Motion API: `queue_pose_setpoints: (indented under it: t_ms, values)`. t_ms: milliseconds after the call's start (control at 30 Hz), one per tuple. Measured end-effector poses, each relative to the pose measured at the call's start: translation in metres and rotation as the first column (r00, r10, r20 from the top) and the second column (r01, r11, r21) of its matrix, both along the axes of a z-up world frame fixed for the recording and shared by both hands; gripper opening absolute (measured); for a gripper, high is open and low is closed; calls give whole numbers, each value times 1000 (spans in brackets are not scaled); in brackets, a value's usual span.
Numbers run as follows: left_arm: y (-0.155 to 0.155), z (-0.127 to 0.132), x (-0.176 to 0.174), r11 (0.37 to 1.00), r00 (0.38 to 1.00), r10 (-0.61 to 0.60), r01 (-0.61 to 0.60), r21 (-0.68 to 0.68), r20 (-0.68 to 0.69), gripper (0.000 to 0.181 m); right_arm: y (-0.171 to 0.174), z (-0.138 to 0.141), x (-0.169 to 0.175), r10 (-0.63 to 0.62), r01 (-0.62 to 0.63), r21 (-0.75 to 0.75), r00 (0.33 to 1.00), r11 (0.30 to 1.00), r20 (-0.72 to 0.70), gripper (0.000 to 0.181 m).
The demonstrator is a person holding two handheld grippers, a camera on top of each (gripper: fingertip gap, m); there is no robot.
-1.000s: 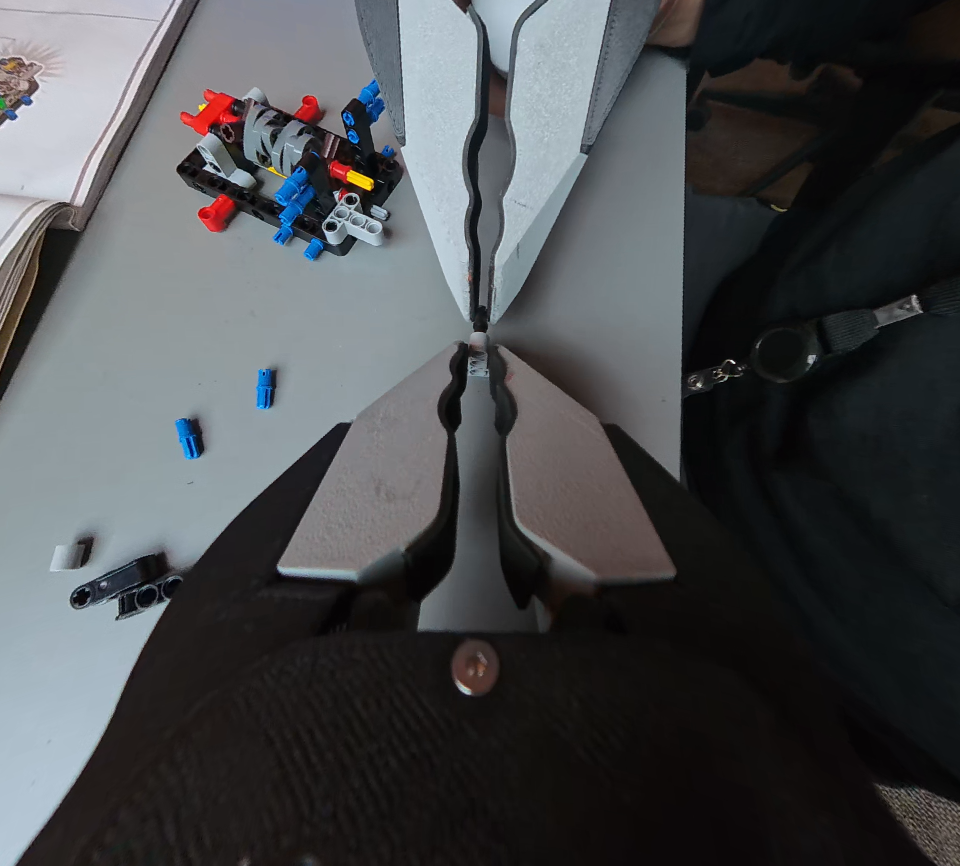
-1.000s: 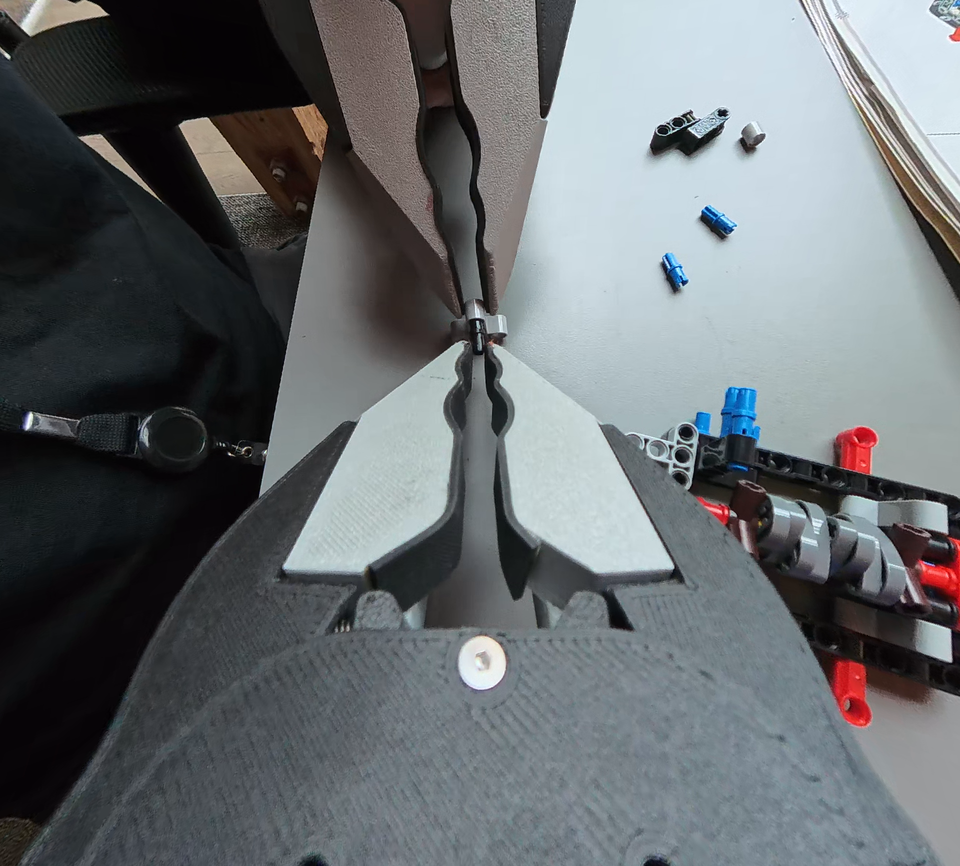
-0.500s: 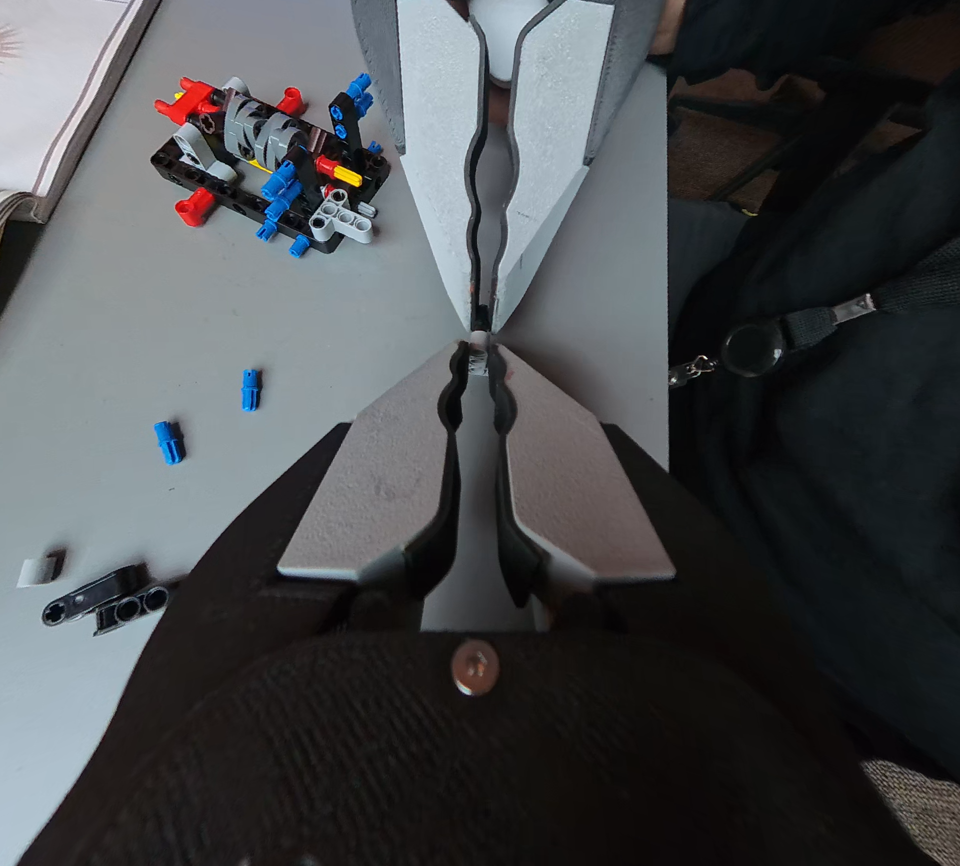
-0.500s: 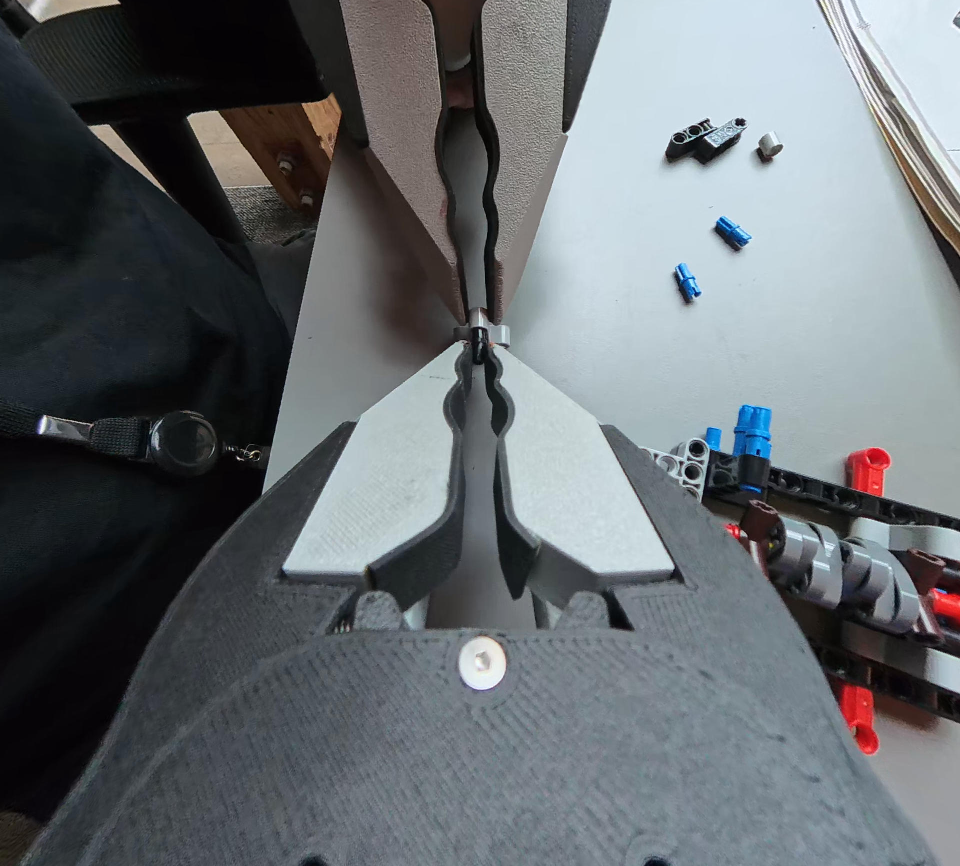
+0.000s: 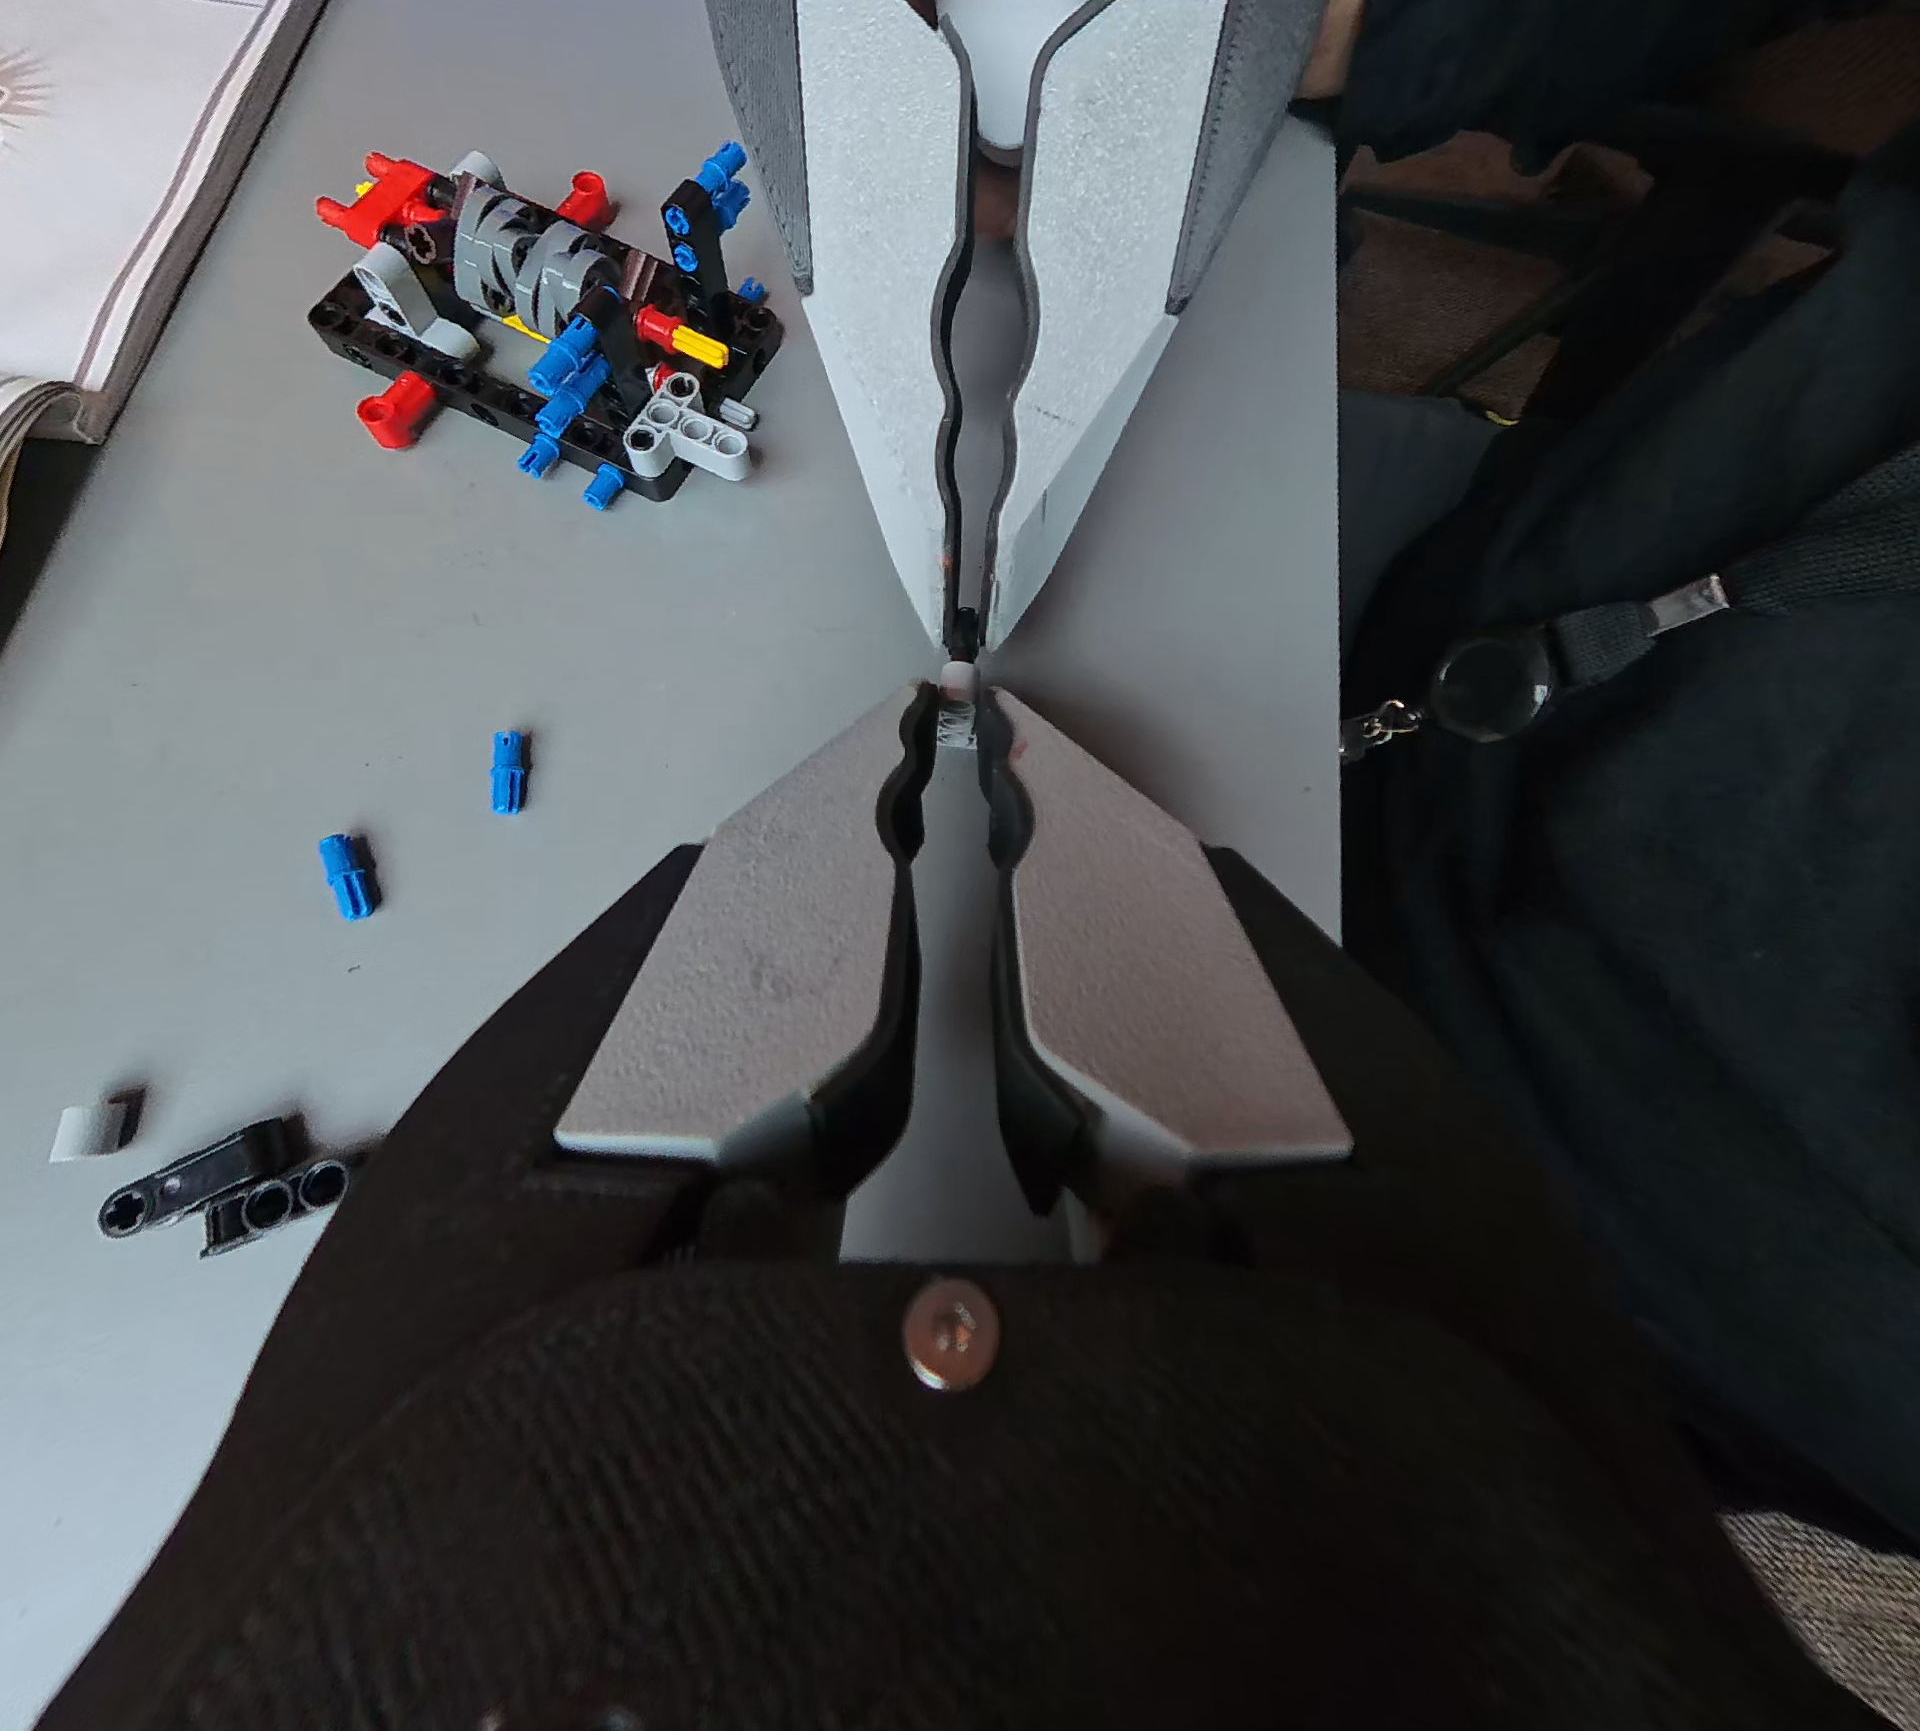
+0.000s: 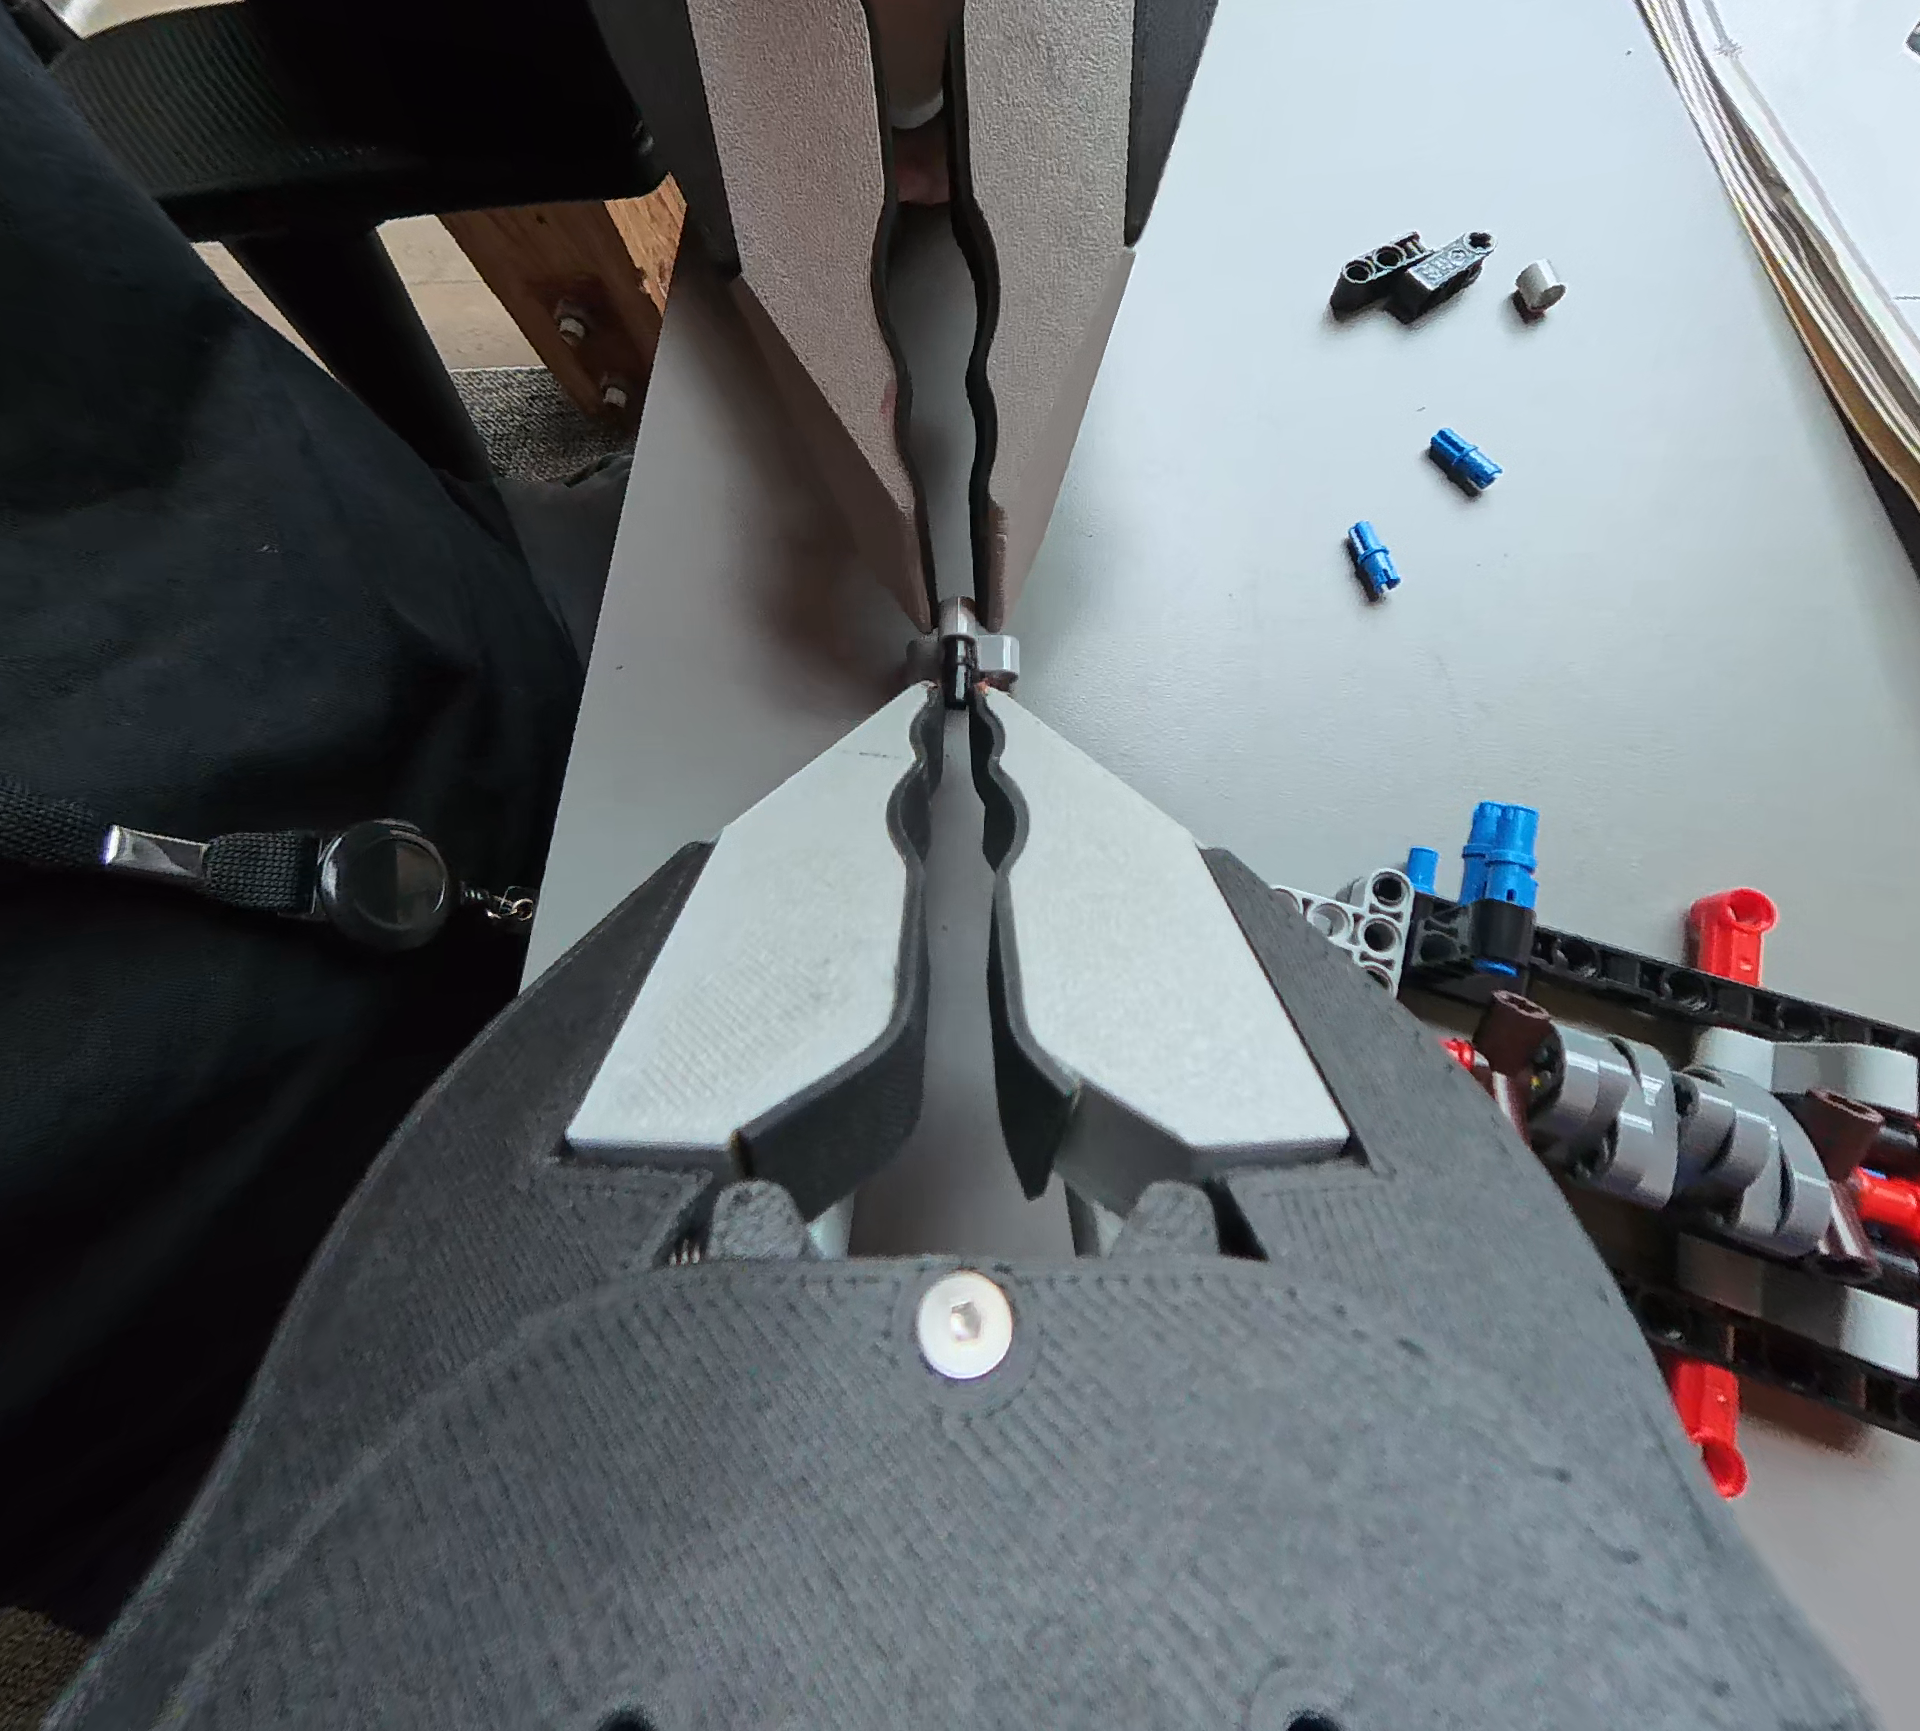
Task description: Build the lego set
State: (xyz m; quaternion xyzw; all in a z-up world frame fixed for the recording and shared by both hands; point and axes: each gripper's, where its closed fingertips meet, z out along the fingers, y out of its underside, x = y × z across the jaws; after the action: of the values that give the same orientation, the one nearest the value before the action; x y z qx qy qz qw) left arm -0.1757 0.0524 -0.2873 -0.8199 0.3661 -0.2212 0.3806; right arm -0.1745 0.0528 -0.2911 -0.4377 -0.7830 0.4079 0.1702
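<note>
Grey and small, the connector piece (image 5: pixel 957 713) sits pinched at the very tips of the left tongs (image 5: pixel 954 725) in the left wrist view, straight ahead of them and raised over the near edge of the worktop (image 5: pixel 312 642). Tip to tip with it come the right tongs (image 5: pixel 966 627), pressed on a black pin (image 5: pixel 965 625) whose long axis runs along the line shared by both tools, so the join looks to turn on pushing straight along that line without tilt. Pin and connector appear touching or nearly so; how far the pin is seated I cannot tell. Off to the left of the tongs and farther ahead lies the partly built frame (image 5: pixel 540 331), black with red, blue and grey parts, with two loose blue pins (image 5: pixel 507 772) nearer. In the right wrist view the right tongs (image 6: pixel 961 694) are clamped on the black pin (image 6: pixel 956 663), which points dead ahead into the grey connector (image 6: pixel 982 651); that piece lies crosswise to the pin, gripped beyond by the left tongs (image 6: pixel 961 611). To the right of the tongs rests the frame (image 6: pixel 1662 1110).
</note>
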Motion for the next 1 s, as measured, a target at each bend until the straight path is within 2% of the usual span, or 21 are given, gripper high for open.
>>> queue_pose_setpoints:
  t_ms: [433, 567, 767, 867, 1000]
  values:
    - [2, 0, 6, 999, 999, -26, 28, 46, -41, 4, 0, -3, 2, 19, -20, 25, 1000, 999, 12, 0]
    - [4, -2, 10, 998, 998, -37, 40, 53, -60, 5, 0, -13, 3, 28, -33, 101, 999, 994, 44, 1]
    - [2, 0, 4, 998, 999, -35, 36, 46, -31, 5, -1, -5, 0, 24, -24, 53, 1000, 998, -1, 1]
    - [-2, 0, -4, 1000, 999, -27, 27, 15, -21, 5, 2, 1, -2, 0, 1, 25, 1000, 1000, -27, 14]
    - [-4, 3, -12, 1000, 999, 30, -29, -2, 30, 5, 5, 5, -4, -27, 26, -20, 999, 999, -29, 20]
